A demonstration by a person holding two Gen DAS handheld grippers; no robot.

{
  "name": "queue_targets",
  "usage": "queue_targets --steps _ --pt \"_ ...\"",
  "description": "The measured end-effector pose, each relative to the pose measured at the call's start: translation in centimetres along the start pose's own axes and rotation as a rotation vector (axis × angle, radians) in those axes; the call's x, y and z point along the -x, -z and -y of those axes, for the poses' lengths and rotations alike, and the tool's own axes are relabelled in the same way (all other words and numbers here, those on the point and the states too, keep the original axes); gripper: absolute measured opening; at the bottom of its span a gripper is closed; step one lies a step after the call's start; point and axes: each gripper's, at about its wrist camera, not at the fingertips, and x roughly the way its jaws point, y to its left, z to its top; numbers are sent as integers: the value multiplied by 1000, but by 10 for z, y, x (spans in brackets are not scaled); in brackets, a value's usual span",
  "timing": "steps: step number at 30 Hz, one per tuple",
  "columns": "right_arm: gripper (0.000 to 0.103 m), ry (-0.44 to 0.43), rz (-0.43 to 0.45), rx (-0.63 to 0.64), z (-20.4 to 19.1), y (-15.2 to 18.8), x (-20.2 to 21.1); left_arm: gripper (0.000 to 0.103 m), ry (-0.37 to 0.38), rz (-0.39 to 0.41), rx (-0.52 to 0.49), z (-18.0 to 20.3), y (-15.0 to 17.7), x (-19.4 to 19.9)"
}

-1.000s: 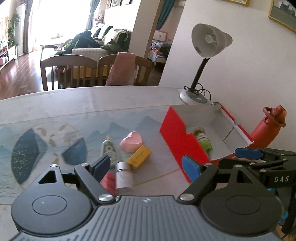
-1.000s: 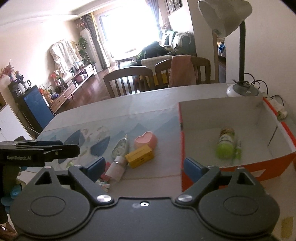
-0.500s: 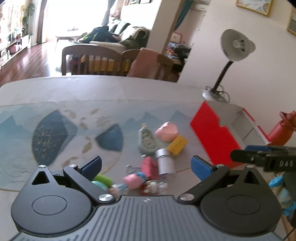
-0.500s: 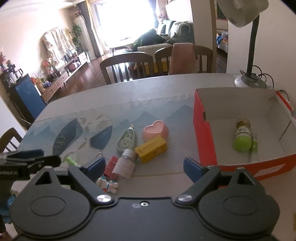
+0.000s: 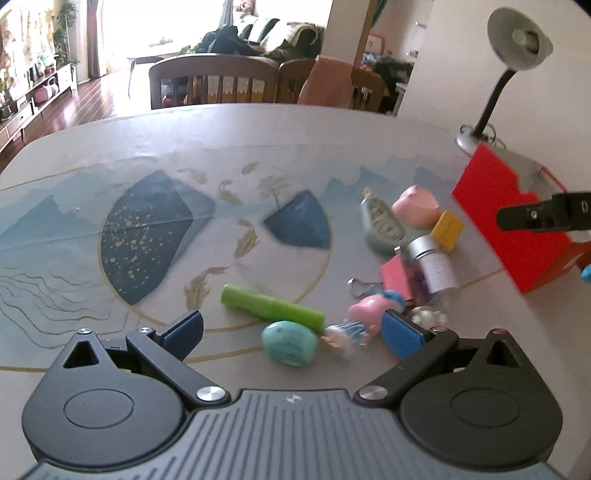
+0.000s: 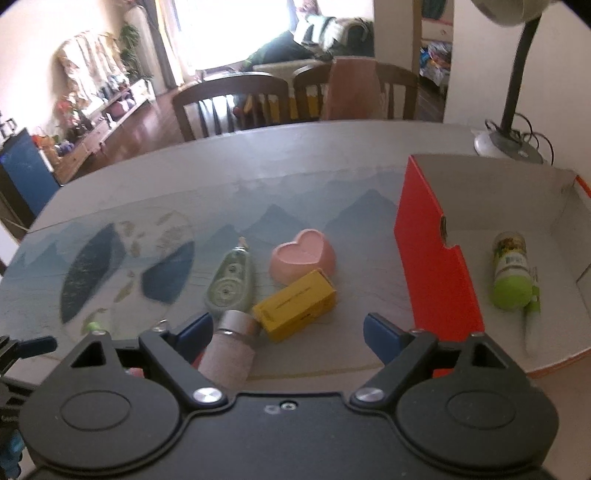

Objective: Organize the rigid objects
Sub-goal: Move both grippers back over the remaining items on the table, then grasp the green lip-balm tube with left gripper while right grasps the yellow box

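Strong daylight pours through a tall bright window [image 6: 221, 33] at the far end of the room, glaring off the dark reddish wooden floor [image 5: 92, 96]. Two dark wooden slat-backed dining chairs [image 6: 236, 103] stand at the table's far edge (one draped with a pink cloth [image 6: 351, 88]), before a clothes-heaped sofa [image 5: 266, 37]. Cream plaster walls [image 5: 454, 74] close the right side.

Red box [image 6: 436, 266] with white inside, lime-green-capped bottle [image 6: 511, 275], pink heart dish [image 6: 303, 260], yellow carton [image 6: 295, 304], pale green tape dispenser [image 6: 231, 282], bright green tube [image 5: 271, 306], turquoise stone [image 5: 289, 342], tablecloth [image 5: 147, 221] printed with blue mountains and gold-flecked navy.
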Motion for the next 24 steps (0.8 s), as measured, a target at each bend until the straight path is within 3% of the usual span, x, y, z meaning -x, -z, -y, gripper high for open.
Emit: queue_targets --steps 6,24 --pt "88 54 -37 -38 0 -6 -27 103 -12 -24 -1 -15 -3 -24" --pt "84 185 -104 -121 -3 -17 -84 102 -10 -19 -130 -19 -6 -53"
